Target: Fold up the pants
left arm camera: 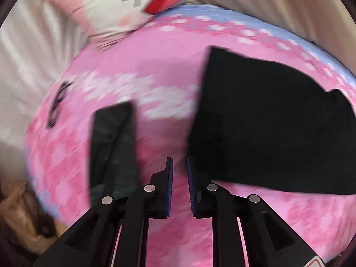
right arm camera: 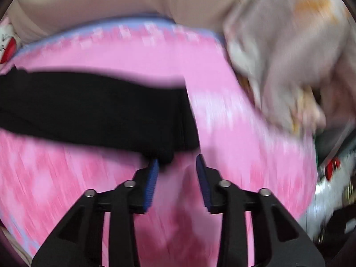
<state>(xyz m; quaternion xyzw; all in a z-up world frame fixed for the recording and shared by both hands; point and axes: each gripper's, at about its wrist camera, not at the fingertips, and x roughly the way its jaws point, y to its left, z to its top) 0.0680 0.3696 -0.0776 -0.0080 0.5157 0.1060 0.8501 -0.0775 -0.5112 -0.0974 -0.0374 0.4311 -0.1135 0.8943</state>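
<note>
Lying flat on a pink-and-white patterned bedspread (left arm camera: 155, 71) are the folded black fabric pants (left arm camera: 267, 124), forming a dark, roughly rectangular block with one corner jutting out at the right in the left wrist view. The bedspread is covering a bed and is showing a pale blue border along its far edge.

The left gripper (left arm camera: 179, 166) is pointing down at the bedspread just beside the near left edge of the pants, its blue ribbed pads standing a narrow gap apart — nothing is sitting between them, only pink cloth showing through. A black glossy rectangular phone-like slab (left arm camera: 113, 142) is lying on the bedspread to the left of this gripper, and a white-and-pink plush cushion with a red mouth (left arm camera: 124, 6) is resting at the far left corner of the bed.

The right gripper (right arm camera: 178, 164) is hovering over the near right end of the pants with its pads spread wider. A small fold of the black fabric is hanging down right at the tip of the inner pad, but the pads are not pressing on it — the gripper is holding nothing. A crumpled beige patterned blanket (right arm camera: 289, 51) is bunching at the far right of the bed. Both views are blurring with motion.
</note>
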